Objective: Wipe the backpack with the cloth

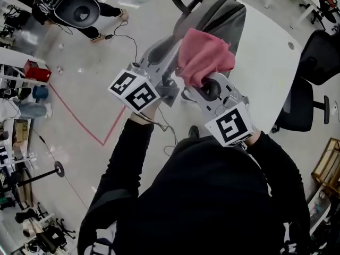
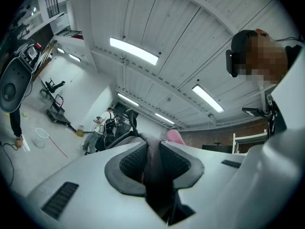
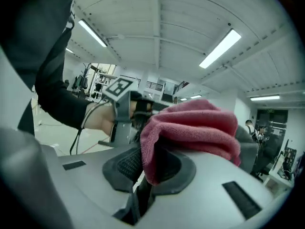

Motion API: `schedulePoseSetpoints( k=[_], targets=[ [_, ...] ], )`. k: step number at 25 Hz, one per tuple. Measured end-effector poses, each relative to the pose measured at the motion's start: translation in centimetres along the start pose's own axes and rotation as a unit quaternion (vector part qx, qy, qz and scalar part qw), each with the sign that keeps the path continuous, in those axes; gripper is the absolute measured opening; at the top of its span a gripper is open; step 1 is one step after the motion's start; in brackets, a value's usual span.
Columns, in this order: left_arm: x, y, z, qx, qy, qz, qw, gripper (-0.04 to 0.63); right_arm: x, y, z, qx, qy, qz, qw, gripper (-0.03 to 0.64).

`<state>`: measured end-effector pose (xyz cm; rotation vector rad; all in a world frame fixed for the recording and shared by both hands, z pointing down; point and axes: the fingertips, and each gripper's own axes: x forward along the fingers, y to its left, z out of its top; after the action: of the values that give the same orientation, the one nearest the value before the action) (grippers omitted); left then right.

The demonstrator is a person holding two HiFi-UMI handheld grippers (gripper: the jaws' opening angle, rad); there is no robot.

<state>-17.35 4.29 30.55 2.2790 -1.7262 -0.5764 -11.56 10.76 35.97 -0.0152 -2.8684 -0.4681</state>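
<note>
Dark sleeves (image 1: 133, 142) fill the bottom of the head view. Beyond them the left tool (image 1: 169, 57) and right tool (image 1: 204, 86) meet at the grey backpack (image 1: 223, 17), at the edge of the white worktop (image 1: 271, 52). Left gripper view: the left tool is clamped on a dark fold of backpack fabric. Right gripper view: the right tool pinches the pink cloth (image 3: 195, 125), which bunches over its jaws, near the left tool.
</note>
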Motion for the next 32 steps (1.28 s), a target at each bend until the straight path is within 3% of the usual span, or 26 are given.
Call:
schedulePoseSetpoints(
  k=[3, 6, 8, 10, 12, 13, 15, 17, 19, 22, 24, 27, 29, 32],
  targets=[
    [0.7, -0.1, -0.2, -0.003, -0.007, 0.006, 1.0000, 0.098, 1.0, 2.9, -8.3, 0.051, 0.073, 0.035, 0.995, 0.046],
    [0.3, 0.0, -0.3, -0.001, -0.006, 0.008, 0.9999, 0.099, 2.5, 7.6, -17.2, 0.088, 0.177, 0.080, 0.977, 0.044],
    [-0.5, 0.3, 0.0, -0.001, -0.006, 0.002, 1.0000, 0.099, 3.7, 11.3, -19.7, 0.118, 0.222, 0.111, 0.962, 0.044],
    [-0.5, 0.1, 0.4, -0.002, -0.007, 0.000, 1.0000, 0.099, 3.7, 14.2, -21.3, 0.188, 0.248, 0.147, 0.939, 0.044],
    [0.2, -0.6, 0.7, -0.004, -0.006, 0.000, 1.0000, 0.099, 2.7, 14.1, -22.4, 0.229, 0.265, 0.142, 0.926, 0.044],
    [0.4, -0.8, 0.8, -0.004, -0.004, -0.001, 1.0000, 0.099, 2.4, 13.0, -22.0, 0.239, 0.257, 0.123, 0.928, 0.044],
    [0.0, -0.6, 0.6, -0.002, 0.000, -0.006, 1.0000, 0.100, 2.8, 9.8, -18.3, 0.246, 0.198, 0.079, 0.946, 0.044],
    [-0.7, 0.0, 0.4, 0.002, 0.003, -0.012, 0.9999, 0.100, 2.5, 6.1, -11.6, 0.222, 0.107, 0.036, 0.968, 0.044],
    [-1.0, 0.2, 0.5, 0.003, 0.003, -0.017, 0.9998, 0.099, 0.8, 1.6, -3.5, 0.181, 0.011, -0.015, 0.983, 0.044],
    [-1.1, 0.2, 0.6, -0.002, 0.001, -0.022, 0.9998, 0.100, -2.4, -3.9, 6.2, 0.119, -0.092, -0.084, 0.985, 0.044],
    [-1.2, 0.3, 0.5, -0.005, 0.000, -0.026, 0.9996, 0.100, -3.6, -4.9, 9.2, 0.091, -0.125, -0.107, 0.982, 0.044],
    [-1.4, -0.1, 0.8, -0.007, 0.001, -0.034, 0.9994, 0.100, -3.2, -3.1, 6.9, 0.084, -0.096, -0.094, 0.987, 0.044],
    [-1.4, -0.2, 0.8, -0.008, 0.001, -0.036, 0.9993, 0.100, -1.6, -0.8, 0.9, 0.131, -0.023, -0.071, 0.989, 0.044],
    [-1.3, 0.0, 0.7, -0.009, -0.001, -0.037, 0.9993, 0.100, 1.0, 4.6, -11.3, 0.211, 0.107, -0.015, 0.972, 0.044]
  ],
)
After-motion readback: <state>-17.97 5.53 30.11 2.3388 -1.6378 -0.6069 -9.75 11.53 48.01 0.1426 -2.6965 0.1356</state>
